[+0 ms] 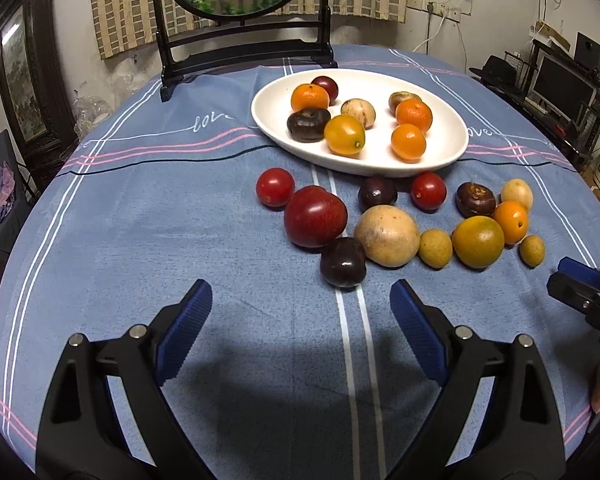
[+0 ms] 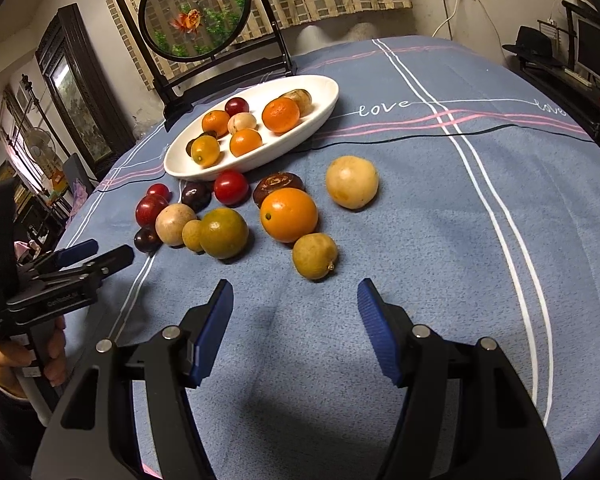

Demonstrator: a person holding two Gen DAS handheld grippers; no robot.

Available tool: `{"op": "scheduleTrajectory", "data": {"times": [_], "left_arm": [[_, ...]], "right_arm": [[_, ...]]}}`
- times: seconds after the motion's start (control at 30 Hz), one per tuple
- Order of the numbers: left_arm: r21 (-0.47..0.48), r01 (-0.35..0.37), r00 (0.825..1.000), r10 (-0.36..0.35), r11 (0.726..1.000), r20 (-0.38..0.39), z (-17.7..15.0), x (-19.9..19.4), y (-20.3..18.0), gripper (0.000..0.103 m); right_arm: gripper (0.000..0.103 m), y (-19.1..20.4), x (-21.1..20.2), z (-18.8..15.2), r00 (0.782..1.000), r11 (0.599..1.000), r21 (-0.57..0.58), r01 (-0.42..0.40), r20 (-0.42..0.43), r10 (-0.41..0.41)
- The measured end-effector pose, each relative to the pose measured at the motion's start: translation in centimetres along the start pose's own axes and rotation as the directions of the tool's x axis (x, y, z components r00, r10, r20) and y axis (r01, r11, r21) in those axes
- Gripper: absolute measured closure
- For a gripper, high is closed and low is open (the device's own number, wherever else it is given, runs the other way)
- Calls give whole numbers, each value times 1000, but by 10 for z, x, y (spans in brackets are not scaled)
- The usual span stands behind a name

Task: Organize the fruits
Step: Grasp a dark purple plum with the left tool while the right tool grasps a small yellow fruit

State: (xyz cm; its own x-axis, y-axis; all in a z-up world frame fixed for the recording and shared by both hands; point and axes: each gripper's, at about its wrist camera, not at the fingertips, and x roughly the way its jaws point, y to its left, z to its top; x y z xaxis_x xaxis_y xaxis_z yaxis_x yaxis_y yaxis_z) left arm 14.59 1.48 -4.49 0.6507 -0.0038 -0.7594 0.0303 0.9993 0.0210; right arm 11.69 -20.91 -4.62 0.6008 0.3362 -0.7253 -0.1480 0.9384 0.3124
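Hovering spread-jawed and empty, the left gripper (image 1: 300, 300) and right gripper (image 2: 295, 300) risked nudging loose round fruit, such as the dark plum (image 1: 343, 262), rolling off the tablecloth (image 1: 140, 220).

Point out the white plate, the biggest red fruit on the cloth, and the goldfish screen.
white plate (image 1: 452, 152), left wrist view, on its bare near rim.
big red fruit (image 1: 315, 216), left wrist view, on its shiny front.
goldfish screen (image 2: 196, 14), right wrist view, on the round panel's middle.

- Left gripper (image 1: 301, 294): black angular arms, ribbed blue pads (image 1: 186, 330), silver screws.
- Right gripper (image 2: 295, 294): matching build.
- Bare hand (image 2: 4, 364) at nine o'clock, dark sleeve.
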Motion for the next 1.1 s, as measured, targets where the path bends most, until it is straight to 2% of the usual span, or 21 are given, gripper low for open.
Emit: {"op": "scheduleTrajectory", "data": {"times": [0.33, 0.4, 0.5, 0.57, 0.7, 0.77, 0.8, 0.97, 1.1], "left_arm": [[45, 0, 1000, 1, 999, -10, 7, 13, -15, 12], [53, -1, 1000, 2, 999, -13, 9, 16, -18, 17], [57, 16, 999, -13, 998, -52, 12, 25, -20, 37], [41, 52, 995, -49, 998, -91, 13, 33, -19, 50], [24, 80, 992, -77, 997, -100, 15, 37, -20, 54], [32, 98, 991, -94, 995, -95, 14, 35, -22, 69], [35, 81, 993, -78, 996, -88, 13, 34, -22, 75], [41, 80, 996, -79, 996, -40, 9, 19, -21, 75], [46, 86, 996, -85, 995, -30, 5, 12, -19, 75]], "right_arm": [[38, 1, 0, -1, 1000, 1000, 0, -12, -2, 12], [38, 1, 0, -1, 1000, 1000, 0, -11, -2, 11], [38, 1, 0, -1, 1000, 1000, -2, -10, -2, 10], [38, 1, 0, -1, 1000, 1000, -2, -10, -1, 10], [38, 1, 0, -1, 1000, 1000, -4, -9, -3, 9], [38, 1, 0, -2, 1000, 1000, -7, -6, -3, 6], [38, 2, 0, -2, 1000, 1000, -9, -5, -4, 5], [38, 5, 3, -2, 1000, 1000, -29, 9, -20, -9], [38, 12, 9, -1, 998, 996, -76, 42, -44, -45]]}}
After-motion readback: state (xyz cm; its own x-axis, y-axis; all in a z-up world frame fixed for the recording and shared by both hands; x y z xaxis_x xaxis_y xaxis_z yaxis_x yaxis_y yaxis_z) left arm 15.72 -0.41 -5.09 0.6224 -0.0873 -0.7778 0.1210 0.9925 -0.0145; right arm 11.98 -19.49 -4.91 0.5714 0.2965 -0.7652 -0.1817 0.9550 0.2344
